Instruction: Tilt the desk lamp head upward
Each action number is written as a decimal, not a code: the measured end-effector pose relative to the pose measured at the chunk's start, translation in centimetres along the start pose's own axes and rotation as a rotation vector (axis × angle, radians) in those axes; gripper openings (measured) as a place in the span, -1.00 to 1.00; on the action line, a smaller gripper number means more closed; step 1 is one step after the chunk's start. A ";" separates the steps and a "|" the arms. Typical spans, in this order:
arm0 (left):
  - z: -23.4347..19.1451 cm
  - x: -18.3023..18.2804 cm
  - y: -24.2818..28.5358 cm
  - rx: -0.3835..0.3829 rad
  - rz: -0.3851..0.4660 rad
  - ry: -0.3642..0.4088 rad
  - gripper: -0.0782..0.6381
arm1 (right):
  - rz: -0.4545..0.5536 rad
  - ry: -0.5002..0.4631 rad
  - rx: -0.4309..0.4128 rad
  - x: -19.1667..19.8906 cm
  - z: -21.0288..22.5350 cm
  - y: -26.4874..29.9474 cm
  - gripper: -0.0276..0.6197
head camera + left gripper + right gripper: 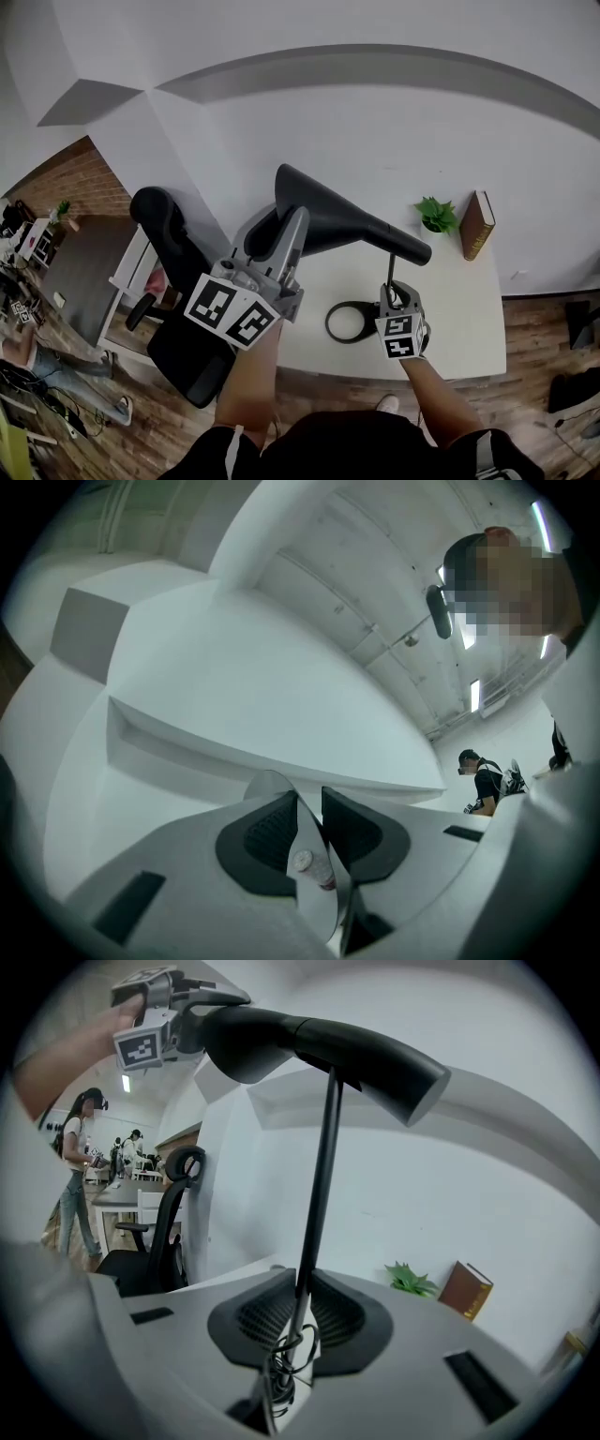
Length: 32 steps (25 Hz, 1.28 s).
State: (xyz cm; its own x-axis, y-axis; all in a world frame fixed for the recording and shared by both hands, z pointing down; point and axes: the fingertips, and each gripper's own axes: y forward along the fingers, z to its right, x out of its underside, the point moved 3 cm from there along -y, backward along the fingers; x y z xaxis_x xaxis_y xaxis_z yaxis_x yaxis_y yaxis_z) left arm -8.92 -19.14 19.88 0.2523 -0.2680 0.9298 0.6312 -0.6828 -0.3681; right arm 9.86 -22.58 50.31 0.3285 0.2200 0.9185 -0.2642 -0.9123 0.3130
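The black desk lamp stands on a white desk (459, 319): a ring base (352, 322), a thin stem (390, 270) and a long head (347, 220). The head slopes up to the left, its wide end raised. My left gripper (292, 223) is shut on the rim of that wide end; in the left gripper view the thin rim (317, 878) sits pinched between the pads (267, 832) of the gripper (309, 813). My right gripper (391, 292) is shut on the stem low down. In the right gripper view, the stem (323, 1166) rises from the gripper (302, 1302) to the head (319, 1044).
A small green plant (436, 214) and a brown book (476, 225) stand at the desk's back right against the white wall. A black office chair (178, 281) is left of the desk. The lamp's cord (281, 1363) coils by the stem. People stand far off at the left (75, 1176).
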 end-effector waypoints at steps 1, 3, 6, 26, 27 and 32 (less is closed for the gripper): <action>0.2 -0.2 0.2 0.005 0.000 0.006 -0.56 | -0.002 -0.003 0.001 0.0 0.0 0.0 -0.78; 0.5 -0.5 0.5 0.012 0.000 0.014 -0.56 | -0.006 -0.014 0.002 0.0 -0.1 -0.1 -0.77; 0.6 -0.7 0.7 0.017 0.002 0.017 -0.56 | -0.009 -0.025 0.005 0.0 -0.3 -0.1 -0.77; 0.6 0.3 -4.2 -0.055 0.057 0.145 -0.13 | 0.066 0.133 -0.041 -3.2 -0.2 -3.9 -0.33; 0.7 0.7 -4.9 -0.062 0.049 0.149 -0.13 | 0.076 0.151 -0.041 -3.5 -0.2 -4.4 -0.33; 1.3 4.0 -7.8 -0.099 -0.008 0.163 -0.13 | 0.144 0.223 -0.053 -5.7 -0.1 -6.9 -0.33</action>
State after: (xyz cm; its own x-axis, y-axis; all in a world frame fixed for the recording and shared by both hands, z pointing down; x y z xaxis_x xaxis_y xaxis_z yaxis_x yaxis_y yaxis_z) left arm -11.92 -14.00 26.46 0.1208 -0.3633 0.9238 0.5557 -0.7464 -0.3662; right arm 9.74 -17.49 42.93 0.0775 0.1651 0.9832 -0.3426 -0.9217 0.1817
